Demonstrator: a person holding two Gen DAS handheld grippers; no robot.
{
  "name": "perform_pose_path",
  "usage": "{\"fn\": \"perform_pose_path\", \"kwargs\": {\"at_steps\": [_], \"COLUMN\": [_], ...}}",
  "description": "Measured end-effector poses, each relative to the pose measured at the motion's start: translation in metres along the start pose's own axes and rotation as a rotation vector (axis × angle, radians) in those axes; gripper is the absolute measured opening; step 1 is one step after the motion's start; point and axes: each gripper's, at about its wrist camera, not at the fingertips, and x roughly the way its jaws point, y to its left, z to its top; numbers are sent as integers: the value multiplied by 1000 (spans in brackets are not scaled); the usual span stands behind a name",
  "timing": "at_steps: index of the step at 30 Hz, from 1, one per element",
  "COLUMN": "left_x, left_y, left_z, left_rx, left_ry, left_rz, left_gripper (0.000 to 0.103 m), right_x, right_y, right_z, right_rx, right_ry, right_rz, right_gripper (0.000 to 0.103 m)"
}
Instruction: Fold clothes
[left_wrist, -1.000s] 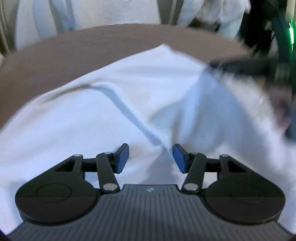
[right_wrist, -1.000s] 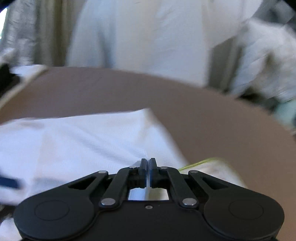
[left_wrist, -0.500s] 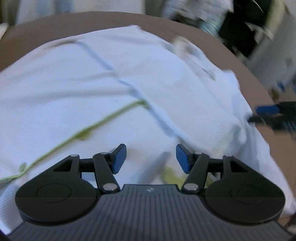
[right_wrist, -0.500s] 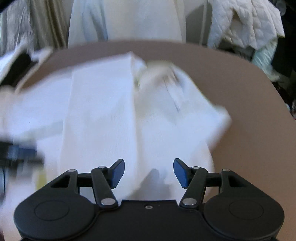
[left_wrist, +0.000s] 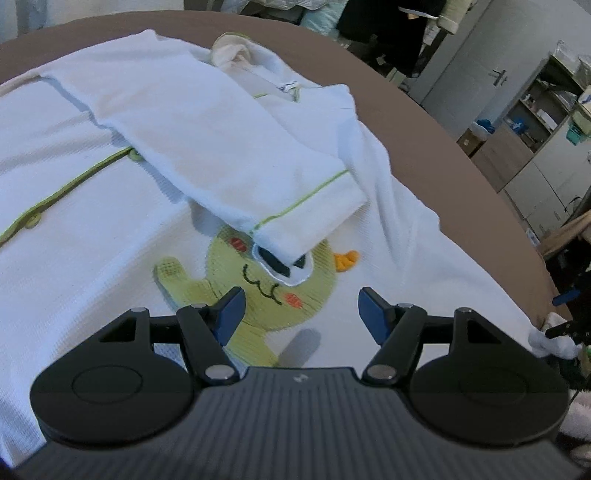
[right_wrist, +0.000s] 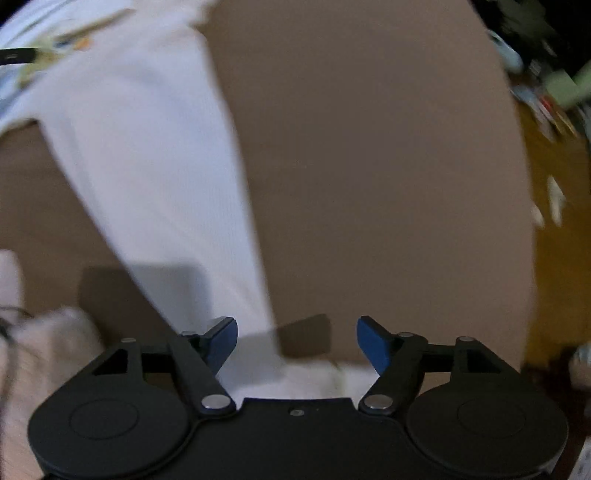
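One sleeve (left_wrist: 258, 158) of the white top (left_wrist: 92, 221) already lies folded across its chest, its cuff covering part of the green cartoon patch (left_wrist: 266, 284); we judge the folding only begun, with the other side and the body folds still to do. The top is spread over the brown table (left_wrist: 424, 122), reaching toward its right edge. Our left hand-held gripper (left_wrist: 299, 310) hovers above the patch with jaws apart, holding nothing. Our right hand-held gripper (right_wrist: 295, 341), jaws also apart, sits over a white strip of cloth near the table edge. The right view is blurred, so we cannot tell which part of the garment that strip is.
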Motion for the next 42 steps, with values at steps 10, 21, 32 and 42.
{"fn": "perform_pose_path", "kwargs": {"at_steps": [10, 21, 32, 42], "left_x": [5, -39, -65, -48], "left_y": [-2, 29, 79, 80], "left_z": [-1, 11, -4, 9], "left_rx": [5, -90, -254, -269], "left_ry": [4, -196, -230, -236], "left_rz": [11, 33, 143, 172], "left_gripper": [67, 67, 67, 67], "right_x": [36, -115, -177, -72], "right_y": [-91, 72, 224, 146], "right_z": [-97, 137, 366, 285], "right_rx": [785, 344, 166, 254], "right_ry": [-237, -667, -865, -718], "right_rz": [384, 561, 547, 470], "right_gripper": [14, 12, 52, 60]}}
